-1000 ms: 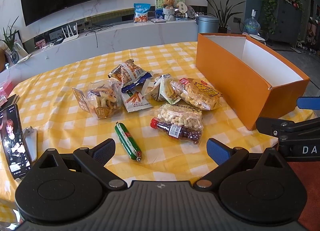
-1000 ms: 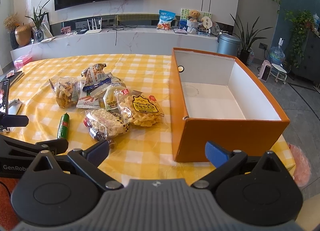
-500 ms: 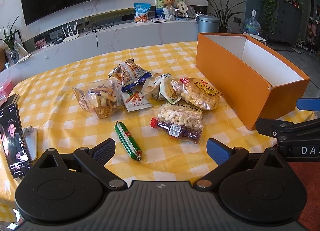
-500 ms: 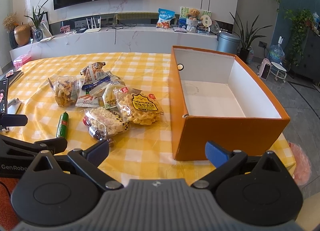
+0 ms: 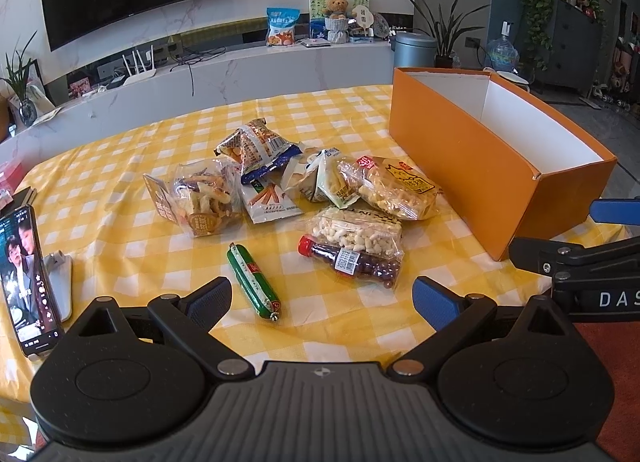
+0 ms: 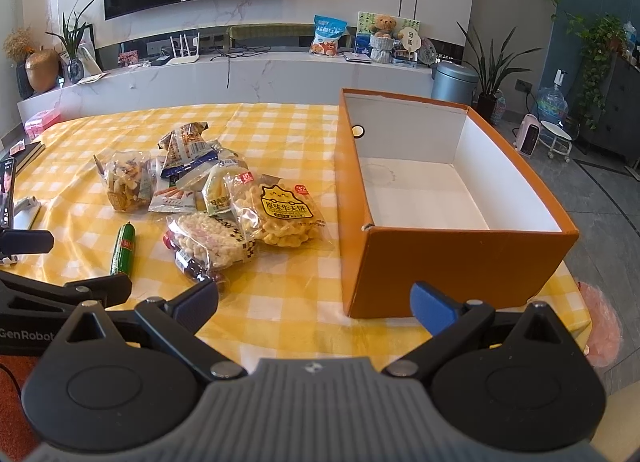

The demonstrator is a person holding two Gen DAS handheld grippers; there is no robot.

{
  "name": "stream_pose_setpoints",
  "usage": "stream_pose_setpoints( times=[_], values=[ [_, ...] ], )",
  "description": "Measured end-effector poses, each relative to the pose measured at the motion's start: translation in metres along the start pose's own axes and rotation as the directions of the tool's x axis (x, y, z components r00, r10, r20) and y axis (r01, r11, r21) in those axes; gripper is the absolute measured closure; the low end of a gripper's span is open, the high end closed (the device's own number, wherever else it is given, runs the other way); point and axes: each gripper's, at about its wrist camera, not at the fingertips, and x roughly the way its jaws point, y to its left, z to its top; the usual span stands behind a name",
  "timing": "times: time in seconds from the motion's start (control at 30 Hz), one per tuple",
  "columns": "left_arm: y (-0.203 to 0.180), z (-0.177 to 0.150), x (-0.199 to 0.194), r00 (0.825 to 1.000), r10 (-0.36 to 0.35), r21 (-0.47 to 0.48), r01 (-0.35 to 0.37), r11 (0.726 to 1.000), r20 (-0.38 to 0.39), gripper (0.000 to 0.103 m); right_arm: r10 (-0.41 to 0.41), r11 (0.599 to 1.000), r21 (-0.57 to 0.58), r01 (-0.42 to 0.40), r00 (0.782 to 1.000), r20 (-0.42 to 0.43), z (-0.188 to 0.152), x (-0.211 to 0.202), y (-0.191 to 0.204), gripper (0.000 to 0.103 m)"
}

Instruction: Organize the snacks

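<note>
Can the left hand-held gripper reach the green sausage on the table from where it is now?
Probably yes. The left hand-held gripper is open and empty, and the green sausage lies alone on the cloth just ahead of it, apart from the snack pile.

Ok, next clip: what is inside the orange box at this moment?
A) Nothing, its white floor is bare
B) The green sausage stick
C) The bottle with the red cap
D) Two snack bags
A. In the right wrist view the orange box shows only its bare white floor, while the green sausage stick and the snack bags lie on the yellow checked tablecloth.
</note>
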Motion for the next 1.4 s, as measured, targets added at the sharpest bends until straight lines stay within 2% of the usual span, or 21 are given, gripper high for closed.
stream_pose_setpoints(
  times=[0.17, 0.27, 0.37, 0.47, 0.5, 0.57, 0.6, 0.67, 0.77, 0.83, 0.9, 0.97, 1.07, 1.17, 1.3, 1.4],
  values=[
    [0.001, -0.002, -0.001, 1.000, 0.013, -0.011, -0.013, 1.000, -0.002, 0.001, 0.045, 0.999, 0.009, -0.046, 0.998, 0.038, -0.001, -0.003, -0.001, 0.003],
    [0.008, -0.003, 0.000, 1.000, 0.003, -0.031, -0.004, 1.000, -0.009, 0.016, 0.078, 0.997, 0.014, -0.079, 0.995, 0.054, -0.002, -0.002, 0.001, 0.004],
    [0.017, -0.006, 0.001, 1.000, -0.017, -0.047, 0.017, 0.999, -0.007, 0.026, 0.097, 0.995, -0.014, -0.096, 0.994, 0.051, -0.004, 0.002, 0.009, 0.017],
    [0.026, -0.006, 0.004, 0.999, -0.052, -0.086, 0.052, 0.995, 0.005, 0.031, 0.124, 0.992, -0.039, -0.123, 0.992, 0.033, -0.004, 0.008, 0.015, 0.022],
    [0.029, -0.006, 0.005, 0.998, -0.066, -0.096, 0.067, 0.993, 0.011, 0.032, 0.131, 0.991, -0.045, -0.129, 0.991, 0.032, -0.004, 0.010, 0.017, 0.029],
    [0.032, -0.004, 0.007, 0.995, -0.092, -0.106, 0.095, 0.990, 0.030, 0.036, 0.142, 0.989, -0.056, -0.140, 0.989, 0.031, -0.002, 0.016, 0.021, 0.036],
    [0.034, -0.003, 0.009, 0.993, -0.111, -0.114, 0.114, 0.987, 0.034, 0.038, 0.144, 0.988, -0.060, -0.142, 0.989, 0.029, -0.002, 0.020, 0.022, 0.041],
    [0.039, 0.000, 0.015, 0.985, -0.172, -0.150, 0.173, 0.973, 0.025, 0.050, 0.141, 0.988, -0.074, -0.138, 0.990, 0.027, 0.001, 0.028, 0.025, 0.049],
    [0.044, 0.004, 0.025, 0.976, -0.215, -0.202, 0.214, 0.956, 0.021, 0.055, 0.139, 0.986, -0.090, -0.137, 0.990, 0.019, 0.005, 0.040, 0.029, 0.055],
    [0.045, 0.007, 0.032, 0.972, -0.233, -0.223, 0.232, 0.947, 0.022, 0.055, 0.149, 0.983, -0.106, -0.147, 0.989, 0.011, 0.007, 0.047, 0.032, 0.059],
    [0.046, 0.010, 0.038, 0.970, -0.244, -0.254, 0.242, 0.937, 0.024, 0.046, 0.139, 0.983, -0.126, -0.137, 0.990, 0.007, 0.009, 0.055, 0.036, 0.059],
    [0.046, 0.013, 0.044, 0.968, -0.249, -0.275, 0.245, 0.930, 0.021, 0.031, 0.131, 0.981, -0.144, -0.130, 0.991, -0.002, 0.011, 0.062, 0.039, 0.059],
    [0.048, 0.016, 0.056, 0.965, -0.262, -0.307, 0.251, 0.918, 0.008, 0.029, 0.122, 0.978, -0.171, -0.121, 0.993, -0.003, 0.013, 0.072, 0.042, 0.059],
    [0.053, 0.015, 0.063, 0.973, -0.230, -0.324, 0.214, 0.921, -0.012, 0.029, 0.129, 0.975, -0.180, -0.129, 0.992, -0.009, 0.018, 0.080, 0.044, 0.059],
    [0.061, 0.013, 0.064, 0.989, -0.133, -0.310, 0.109, 0.945, -0.058, 0.029, 0.175, 0.964, -0.199, -0.174, 0.984, -0.014, 0.017, 0.078, 0.050, 0.059],
    [0.064, 0.009, 0.067, 0.992, -0.085, -0.273, 0.057, 0.960, -0.095, 0.029, 0.220, 0.955, -0.192, -0.226, 0.974, -0.054, 0.010, 0.082, 0.055, 0.059]
  ],
)
